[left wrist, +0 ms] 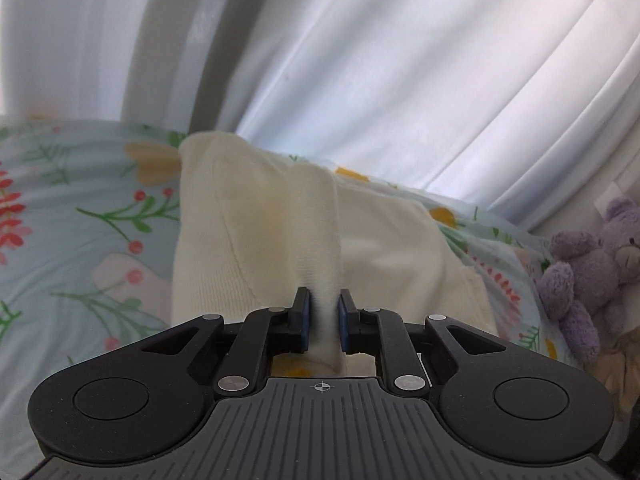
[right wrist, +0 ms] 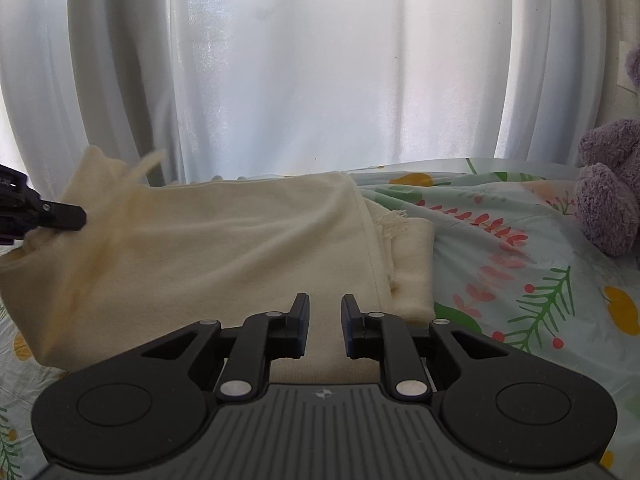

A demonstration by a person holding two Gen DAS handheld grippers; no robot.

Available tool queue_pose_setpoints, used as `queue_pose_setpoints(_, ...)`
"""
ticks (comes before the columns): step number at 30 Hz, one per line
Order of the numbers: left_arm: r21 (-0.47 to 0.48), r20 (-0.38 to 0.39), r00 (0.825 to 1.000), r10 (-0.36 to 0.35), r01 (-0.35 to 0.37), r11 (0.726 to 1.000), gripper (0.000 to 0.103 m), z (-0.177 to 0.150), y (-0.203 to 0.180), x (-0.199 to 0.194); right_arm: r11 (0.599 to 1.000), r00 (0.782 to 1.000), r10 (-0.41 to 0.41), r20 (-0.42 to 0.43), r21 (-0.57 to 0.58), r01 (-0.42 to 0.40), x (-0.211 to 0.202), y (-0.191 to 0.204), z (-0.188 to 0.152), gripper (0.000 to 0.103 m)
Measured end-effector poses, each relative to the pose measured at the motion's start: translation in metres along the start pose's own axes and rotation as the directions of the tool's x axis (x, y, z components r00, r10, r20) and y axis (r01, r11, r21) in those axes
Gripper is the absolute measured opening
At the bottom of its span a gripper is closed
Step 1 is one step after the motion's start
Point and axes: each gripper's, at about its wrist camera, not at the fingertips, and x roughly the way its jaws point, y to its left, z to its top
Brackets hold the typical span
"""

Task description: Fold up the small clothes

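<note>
Left wrist view showed a pale blue floral bedsheet (left wrist: pixel 80 208) as the working surface, backed on the far side by white curtains (left wrist: pixel 400 80) lit from behind. One cream garment (left wrist: pixel 248 220) lay on the sheet, part of it lifted into a ridge that rose toward the camera. One purple plush bear (left wrist: pixel 592 264) sat at the right edge of the bed, with a second, tan soft toy partly visible just below it.

Left gripper (left wrist: pixel 324 312) was clenched on a fold of the cream garment, the cloth pinched between its two blue-padded fingers (left wrist: pixel 305 320) and drawn up off the sheet.

Right wrist view showed the same garment (right wrist: pixel 240 240) spread flat across the near-left part of the sheet (right wrist: pixel 520 260), one folded layer lying over another whose frayed edge showed at the right. Right gripper (right wrist: pixel 325 316) hovered over the near edge of the garment with its fingers parted by a moderate gap and nothing between them. The tip of the left gripper (right wrist: pixel 60 216) entered at far left, touching the raised corner of the cloth.
</note>
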Motion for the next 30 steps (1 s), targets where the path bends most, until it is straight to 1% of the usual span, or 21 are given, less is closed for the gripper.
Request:
queue_pose_setpoints(2, -0.028, -0.042, 0.999, 0.019, -0.021, 0.999, 0.018, -0.009, -0.001, 0.023, 1.0, 1.0, 0.007, -0.01, -0.001, -0.007, 0.002, -0.001, -0.002, 0.017)
queue_pose_setpoints(3, -0.017, -0.023, 1.0, 0.007, -0.007, 1.0, 0.019, -0.014, -0.001, 0.027, 1.0, 1.0, 0.011, -0.016, 0.0, -0.011, 0.002, -0.002, -0.003, 0.017)
queue_pose_setpoints(4, 0.005, -0.014, 1.0, 0.005, -0.005, 1.0, 0.025, -0.016, -0.003, 0.026, 1.0, 1.0, 0.015, -0.021, 0.001, -0.015, 0.003, -0.003, -0.004, 0.017)
queue_pose_setpoints(5, 0.027, -0.017, 1.0, 0.003, -0.002, 1.0, 0.031, -0.016, -0.006, 0.022, 1.0, 0.999, 0.022, -0.029, -0.002, -0.022, 0.004, -0.004, -0.005, 0.017)
queue_pose_setpoints(7, 0.025, -0.025, 1.0, 0.0, 0.001, 1.0, 0.032, -0.014, -0.007, 0.006, 1.0, 0.999, 0.027, -0.035, -0.005, -0.027, 0.004, -0.005, -0.007, 0.017)
queue_pose_setpoints(9, 0.007, 0.014, 1.0, -0.028, 0.028, 1.0, 0.033, -0.013, -0.004, -0.017, 0.999, 0.999, 0.032, -0.029, 0.004, -0.031, 0.004, -0.007, -0.007, 0.017)
queue_pose_setpoints(10, -0.004, 0.05, 0.999, -0.019, 0.019, 1.0, 0.034, -0.013, -0.001, -0.032, 0.999, 0.999, 0.035, -0.025, 0.01, -0.035, 0.003, -0.008, -0.007, 0.017)
queue_pose_setpoints(11, -0.01, 0.075, 0.997, 0.002, -0.001, 1.0, 0.035, -0.014, 0.003, -0.042, 0.999, 0.999, 0.037, -0.02, 0.017, -0.037, 0.003, -0.009, -0.006, 0.017)
queue_pose_setpoints(13, -0.047, 0.12, 0.989, 0.082, -0.077, 0.996, 0.035, -0.015, 0.015, -0.056, 0.998, 0.999, 0.052, -0.011, 0.026, -0.051, 0.002, -0.01, -0.004, 0.018)
queue_pose_setpoints(15, -0.065, 0.125, 0.982, 0.142, -0.134, 0.989, 0.035, -0.019, 0.026, -0.057, 0.997, 0.997, 0.073, -0.003, 0.026, -0.073, 0.002, -0.008, -0.001, 0.018)
queue_pose_setpoints(17, -0.076, 0.064, 0.984, 0.167, -0.163, 0.984, 0.035, -0.023, 0.035, -0.045, 0.996, 0.996, 0.092, -0.001, 0.018, -0.092, 0.002, -0.003, 0.002, 0.018)
queue_pose_setpoints(18, -0.071, 0.024, 0.989, 0.144, -0.142, 0.987, 0.035, -0.027, 0.036, -0.037, 0.994, 0.994, 0.106, -0.003, 0.015, -0.106, 0.003, -0.001, 0.003, 0.018)
queue_pose_setpoints(19, -0.069, 0.008, 0.991, 0.137, -0.136, 0.988, 0.039, -0.031, 0.035, -0.03, 0.992, 0.992, 0.124, -0.004, 0.012, -0.124, 0.003, 0.002, 0.004, 0.018)
queue_pose_setpoints(20, -0.048, 0.016, 0.989, 0.147, -0.146, 0.988, 0.045, -0.034, 0.033, -0.027, 0.991, 0.991, 0.137, -0.011, 0.007, -0.137, 0.005, 0.006, 0.006, 0.018)
queue_pose_setpoints(22, 0.043, 0.049, 0.976, 0.21, -0.213, 0.976, 0.048, -0.042, 0.019, -0.02, 0.986, 0.985, 0.168, -0.032, 0.003, -0.168, 0.008, 0.012, 0.008, 0.019)
queue_pose_setpoints(24, 0.101, 0.073, 0.967, 0.246, -0.252, 0.962, 0.053, -0.049, 0.009, -0.019, 0.977, 0.974, 0.214, -0.068, 0.02, -0.214, 0.014, 0.018, 0.013, 0.023)
queue_pose_setpoints(26, 0.106, 0.073, 0.967, 0.245, -0.252, 0.962, 0.06, -0.051, 0.011, -0.019, 0.958, 0.953, 0.284, -0.103, 0.063, -0.279, 0.022, 0.022, 0.02, 0.028)
queue_pose_setpoints(27, 0.078, 0.059, 0.971, 0.23, -0.235, 0.969, 0.062, -0.05, 0.017, -0.021, 0.946, 0.94, 0.32, -0.117, 0.09, -0.31, 0.026, 0.023, 0.024, 0.033)
queue_pose_setpoints(28, 0.01, 0.034, 0.98, 0.196, -0.196, 0.98, 0.061, -0.047, 0.026, -0.024, 0.929, 0.924, 0.361, -0.126, 0.129, -0.346, 0.03, 0.024, 0.028, 0.037)
queue_pose_setpoints(29, -0.051, 0.024, 0.986, 0.163, -0.162, 0.986, 0.06, -0.044, 0.035, -0.029, 0.906, 0.902, 0.411, -0.133, 0.174, -0.387, 0.037, 0.024, 0.033, 0.039)
queue_pose_setpoints(30, -0.113, 0.027, 0.99, 0.135, -0.131, 0.985, 0.059, -0.042, 0.044, -0.035, 0.879, 0.876, 0.46, -0.144, 0.215, -0.426, 0.044, 0.025, 0.037, 0.045)
